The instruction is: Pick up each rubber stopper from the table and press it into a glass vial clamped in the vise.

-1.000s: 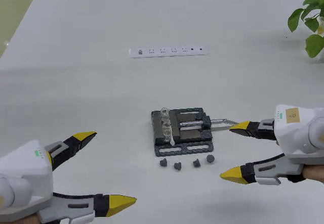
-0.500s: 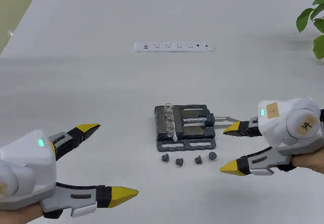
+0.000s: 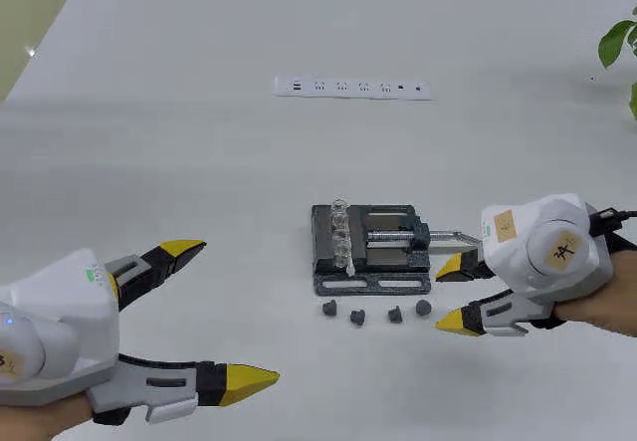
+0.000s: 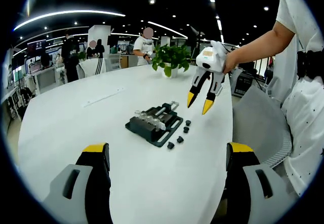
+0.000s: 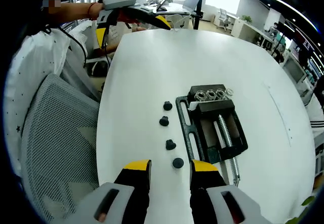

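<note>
With jaws apart, as on the left gripper point(image 3: 231, 310), the right gripper point(image 3: 450, 296) should straddle the nearest rubber stopper point(image 3: 424, 308) squarely, pinching it upright off the tabletop point(image 3: 199, 162).

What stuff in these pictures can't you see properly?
- Glass vials, head view: too small to count, or to tell if any is plugged.
- Vise handle, head view: its far end is hidden behind the right gripper.
- Plant, head view: cut off by the right edge.
- Left gripper, head view: its body is cut off by the bottom-left corner.
</note>
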A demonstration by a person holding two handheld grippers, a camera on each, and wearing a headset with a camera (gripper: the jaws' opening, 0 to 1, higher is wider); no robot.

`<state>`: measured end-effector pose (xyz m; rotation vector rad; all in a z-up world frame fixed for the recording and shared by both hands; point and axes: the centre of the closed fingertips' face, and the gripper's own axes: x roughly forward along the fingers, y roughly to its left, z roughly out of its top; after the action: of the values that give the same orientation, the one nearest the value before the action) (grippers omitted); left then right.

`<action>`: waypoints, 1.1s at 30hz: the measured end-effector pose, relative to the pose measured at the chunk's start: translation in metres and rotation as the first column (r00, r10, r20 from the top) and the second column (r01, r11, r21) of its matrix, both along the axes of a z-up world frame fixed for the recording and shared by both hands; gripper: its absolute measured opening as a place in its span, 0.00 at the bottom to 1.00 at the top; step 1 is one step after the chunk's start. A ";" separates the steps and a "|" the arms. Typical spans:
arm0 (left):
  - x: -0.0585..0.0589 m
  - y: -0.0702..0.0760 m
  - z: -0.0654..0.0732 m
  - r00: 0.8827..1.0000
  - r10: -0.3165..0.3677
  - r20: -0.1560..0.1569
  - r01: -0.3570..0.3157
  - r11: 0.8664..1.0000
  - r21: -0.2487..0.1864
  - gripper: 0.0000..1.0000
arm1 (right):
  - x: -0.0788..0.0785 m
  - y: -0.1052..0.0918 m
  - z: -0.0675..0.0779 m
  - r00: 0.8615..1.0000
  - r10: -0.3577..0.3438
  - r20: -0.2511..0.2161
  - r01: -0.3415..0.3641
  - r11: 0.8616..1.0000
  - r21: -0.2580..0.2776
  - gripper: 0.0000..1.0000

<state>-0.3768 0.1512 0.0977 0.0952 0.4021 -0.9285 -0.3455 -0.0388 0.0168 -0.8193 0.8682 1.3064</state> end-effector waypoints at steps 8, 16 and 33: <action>0.003 0.002 -0.002 1.000 0.010 -0.003 -0.010 1.000 -0.012 0.95 | 0.004 0.000 -0.015 0.998 0.062 -0.004 -0.062 0.995 -0.073 0.21; 0.003 0.007 -0.008 1.000 0.018 -0.012 -0.018 1.000 -0.022 0.94 | 0.007 0.000 -0.030 0.995 0.097 -0.020 -0.099 0.988 -0.122 0.18; 0.003 0.012 -0.011 0.999 0.038 -0.023 -0.038 0.999 -0.034 0.94 | 0.011 -0.002 -0.043 0.990 0.138 -0.037 -0.142 0.975 -0.170 0.14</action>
<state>-0.3738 0.1628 0.0865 0.0461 0.4073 -0.8993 -0.3349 -0.0408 -0.0263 -1.0174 0.9679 1.3804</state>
